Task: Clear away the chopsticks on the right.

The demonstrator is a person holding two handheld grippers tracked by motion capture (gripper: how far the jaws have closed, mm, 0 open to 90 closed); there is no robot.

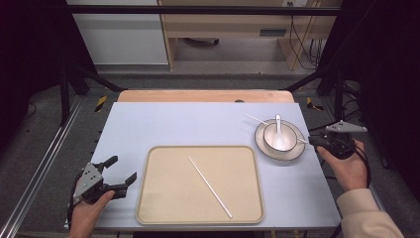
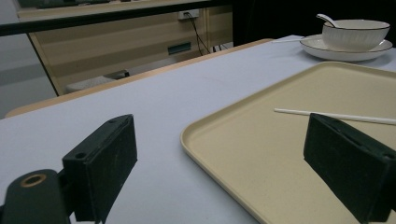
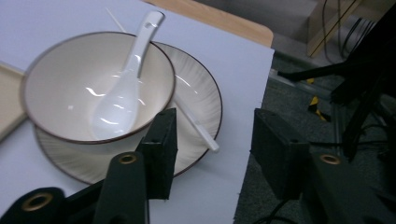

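Both forearms enter from the near edge of the high view, one gripper in each hand. Left gripper [image 1: 120, 174] hovers off the tray's left side, jaws spread wide with nothing between them. Right gripper [image 1: 313, 141] sits at the table's right edge just beside the plate; its jaws stand partly open and empty, one over the plate's rim, the other past the table edge.

Table [image 1: 173, 124] is a pale blue-grey sheet over a wooden top whose far edge shows as a tan strip. Grey floor, black frame rails, a light wood cabinet and trailing cables lie beyond it.

Counted: one beige tray [image 1: 163, 208], one plate [image 1: 297, 151], one bowl [image 1: 270, 134], one spoon [image 1: 279, 134] and two white chopsticks.

First chopstick [image 1: 210, 186] lies slantwise in the middle of the tray, thin, straight and plain white. Second chopstick [image 3: 196, 126] rests across the plate behind the bowl, its blunt end over the rim nearest the right gripper, its thin tip out on the table at the far side. Bowl stands on the plate, white with a dark rim line, and the glossy spoon lies in it, handle leaning over the far rim.
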